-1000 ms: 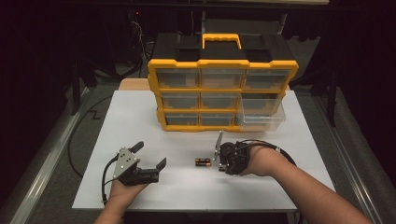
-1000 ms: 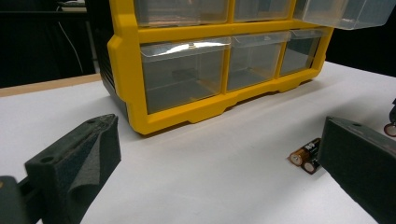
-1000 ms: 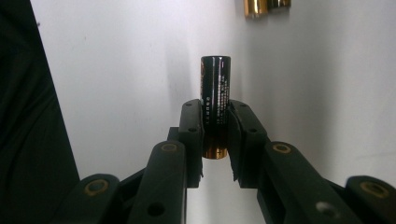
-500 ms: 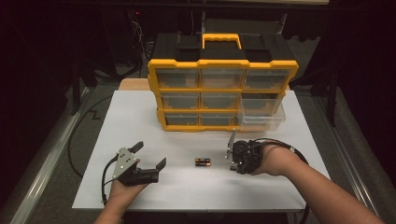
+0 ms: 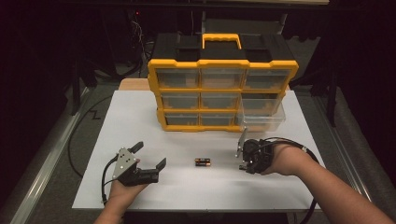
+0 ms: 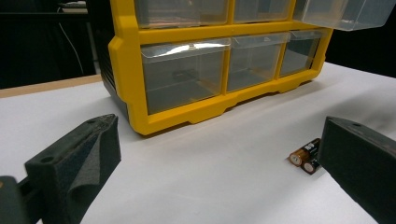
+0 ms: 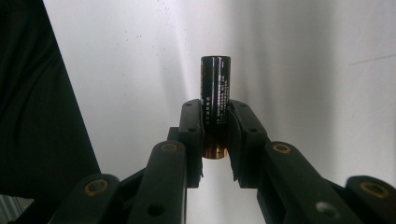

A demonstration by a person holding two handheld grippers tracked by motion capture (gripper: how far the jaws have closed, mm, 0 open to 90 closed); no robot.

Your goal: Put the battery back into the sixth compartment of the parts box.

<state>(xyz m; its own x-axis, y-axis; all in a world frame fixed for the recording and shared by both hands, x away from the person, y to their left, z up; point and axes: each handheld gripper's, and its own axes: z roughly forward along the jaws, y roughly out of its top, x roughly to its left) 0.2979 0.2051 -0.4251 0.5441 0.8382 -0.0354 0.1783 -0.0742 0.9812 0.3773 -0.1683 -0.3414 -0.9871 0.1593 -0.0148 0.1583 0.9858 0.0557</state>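
White table sheet (image 5: 140, 121); right gripper (image 7: 215, 122) clamped on black cylindrical battery (image 7: 215, 88), probably for clear drawer (image 5: 261, 122), right of centre; left gripper (image 5: 150, 161) agape, idle.

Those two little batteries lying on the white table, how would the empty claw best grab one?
Grip one of the batteries across the middle of its round body, coming straight down from above. They lie flat, side by side and touching, so the near one's outer side is free. The left claw stands open beside them; pinching the ends would likely slip.
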